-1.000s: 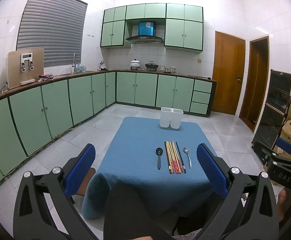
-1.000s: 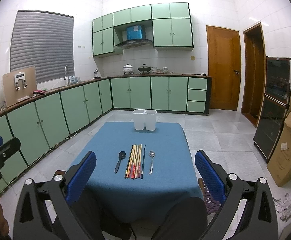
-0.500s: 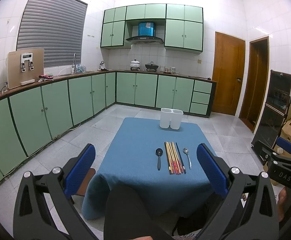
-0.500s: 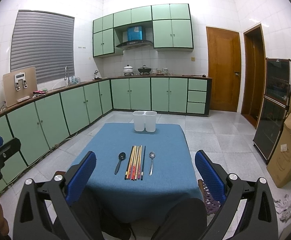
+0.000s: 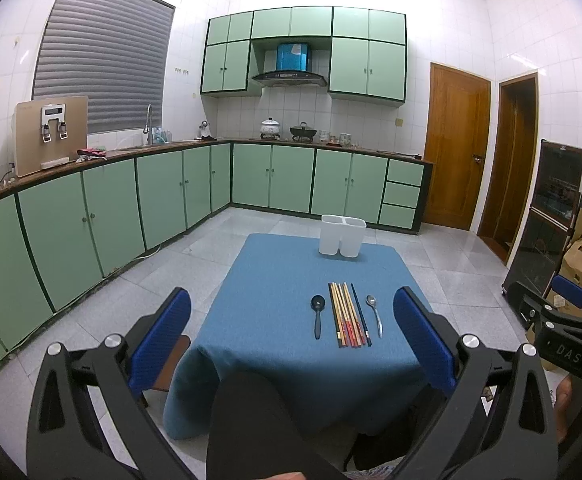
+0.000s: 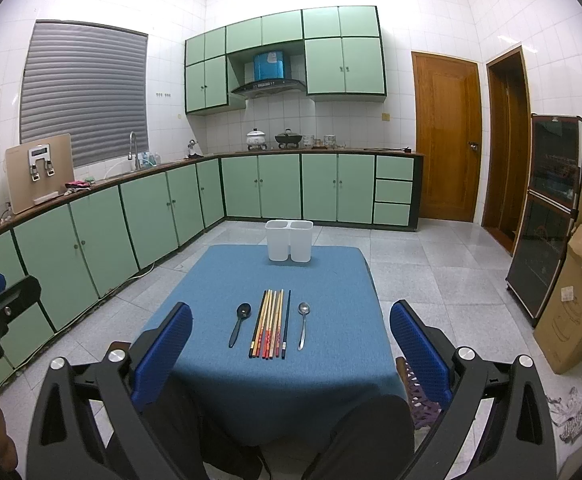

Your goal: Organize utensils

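A low table with a blue cloth (image 5: 275,320) (image 6: 331,360) holds a row of utensils: a black spoon (image 5: 317,314) (image 6: 240,322), several chopsticks (image 5: 348,314) (image 6: 271,323) and a metal spoon (image 5: 374,313) (image 6: 303,322). A white two-compartment holder (image 5: 341,235) (image 6: 289,240) stands upright at the table's far edge. My left gripper (image 5: 291,328) is open and empty, held back from the near edge. My right gripper (image 6: 291,332) is open and empty, also short of the table. Each gripper shows at the side of the other's view.
Green cabinets (image 5: 91,216) run along the left and back walls. A dark glass cabinet (image 6: 551,208) and a cardboard box (image 6: 579,300) stand at the right. A person's knees (image 5: 251,420) sit under the near table edge. A stool (image 5: 171,360) stands left of the table.
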Demonstrator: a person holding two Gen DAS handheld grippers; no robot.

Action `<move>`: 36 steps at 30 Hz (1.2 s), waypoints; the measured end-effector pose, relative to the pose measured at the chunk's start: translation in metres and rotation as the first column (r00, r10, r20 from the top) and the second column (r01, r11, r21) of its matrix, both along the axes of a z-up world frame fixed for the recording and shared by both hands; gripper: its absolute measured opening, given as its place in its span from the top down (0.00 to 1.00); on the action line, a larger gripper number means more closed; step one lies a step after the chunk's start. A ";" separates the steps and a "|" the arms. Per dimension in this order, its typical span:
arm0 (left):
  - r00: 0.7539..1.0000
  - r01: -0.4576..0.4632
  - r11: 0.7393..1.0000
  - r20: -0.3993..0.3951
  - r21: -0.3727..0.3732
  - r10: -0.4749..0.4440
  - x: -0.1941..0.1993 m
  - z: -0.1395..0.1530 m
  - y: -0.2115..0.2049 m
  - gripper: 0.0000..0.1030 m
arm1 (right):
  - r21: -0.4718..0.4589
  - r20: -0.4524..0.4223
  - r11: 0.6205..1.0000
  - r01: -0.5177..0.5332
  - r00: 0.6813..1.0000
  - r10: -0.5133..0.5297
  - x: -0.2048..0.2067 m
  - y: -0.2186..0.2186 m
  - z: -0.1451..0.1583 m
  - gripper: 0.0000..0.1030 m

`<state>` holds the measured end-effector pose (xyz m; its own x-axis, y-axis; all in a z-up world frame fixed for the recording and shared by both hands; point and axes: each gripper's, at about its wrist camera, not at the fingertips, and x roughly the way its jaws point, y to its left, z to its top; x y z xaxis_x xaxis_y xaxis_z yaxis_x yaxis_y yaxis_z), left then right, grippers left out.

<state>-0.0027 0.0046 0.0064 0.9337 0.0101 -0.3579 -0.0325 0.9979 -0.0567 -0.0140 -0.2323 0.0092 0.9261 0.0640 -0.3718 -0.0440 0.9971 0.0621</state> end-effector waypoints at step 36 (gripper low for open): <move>0.999 0.016 1.000 -0.051 0.019 -0.015 0.019 -0.022 -0.003 0.05 | 0.003 -0.055 1.000 0.013 0.998 -0.013 0.022 -0.006 -0.010 0.06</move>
<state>0.0163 0.0020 -0.0159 0.9146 0.0029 -0.4044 -0.0189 0.9992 -0.0358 0.0082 -0.2385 -0.0007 0.9050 0.0532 -0.4220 -0.0273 0.9974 0.0673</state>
